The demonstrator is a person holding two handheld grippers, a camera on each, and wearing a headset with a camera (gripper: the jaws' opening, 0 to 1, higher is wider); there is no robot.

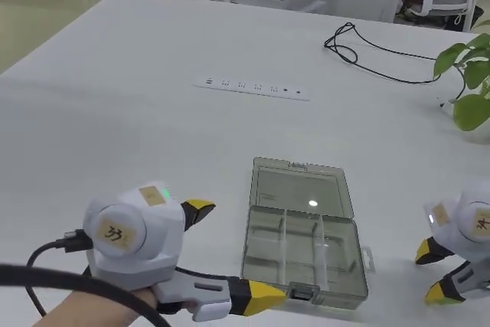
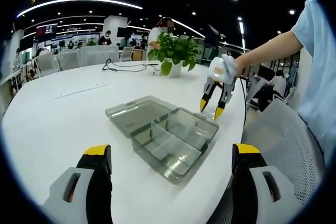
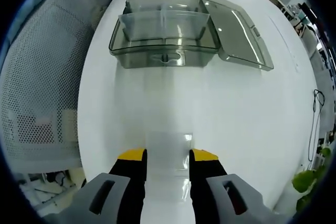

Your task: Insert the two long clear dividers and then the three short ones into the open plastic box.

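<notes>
The smoky clear plastic box (image 1: 304, 262) stands open near the table's front edge, its lid (image 1: 301, 189) laid flat behind it. Clear dividers (image 1: 284, 246) stand inside, splitting it into compartments; their number is hard to tell. My left gripper (image 1: 231, 251) is just left of the box, open wide and holding nothing; from the left gripper view the box (image 2: 173, 140) lies ahead between its jaws. My right gripper (image 1: 432, 272) hovers to the right of the box, shut on a short clear divider (image 3: 169, 153) that spans its jaws. The box (image 3: 163, 35) lies ahead of it.
A white power strip (image 1: 253, 87) lies mid-table. A black cable (image 1: 360, 47) runs at the back right toward a green plant (image 1: 467, 74). A mesh chair (image 3: 42, 77) stands beside the table's edge. The white tabletop (image 1: 115, 112) stretches left of the box.
</notes>
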